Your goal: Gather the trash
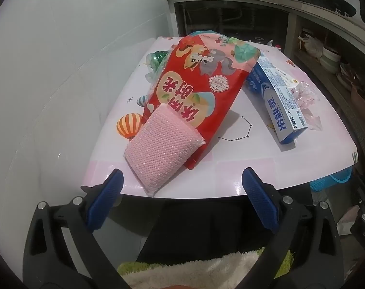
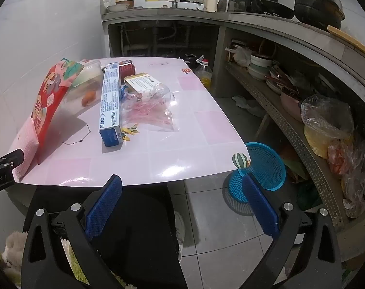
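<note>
The left gripper [image 1: 182, 180] hangs over the near edge of the table [image 1: 230, 183] with its blue pads spread wide and nothing between them. Just beyond its fingertips lies a pink sponge [image 1: 158, 144], one corner sticking out past the table edge and its far end resting on a large red snack bag [image 1: 197, 89]. The bag stretches away across the table, and a green plastic bottle [image 1: 158, 60] peeks out from behind its left side. To the right of the bag a long blue-and-white toothpaste box [image 1: 279, 96] lies flat, and a crumpled clear wrapper with pink print [image 1: 305, 96] sits just beside the box. The right gripper [image 2: 182, 183] is also wide apart and empty, held above the near edge of the table toward its right corner, over the grey floor tiles [image 2: 218, 228]. Ahead of it lie the toothpaste box [image 2: 110, 101] and the clear wrapper [image 2: 148, 110], with a small yellowish carton [image 2: 139, 82] and a red can [image 2: 127, 67] farther back. At the left edge of this view stand the red bag [image 2: 47, 101] and the sponge [image 2: 25, 149]. A blue mesh basket [image 2: 262, 166] stands on the floor just beside the table's near right corner, its mouth tilted toward the camera. Beyond it, open shelves [image 2: 291, 125] hold bowls and plastic bags.
</note>
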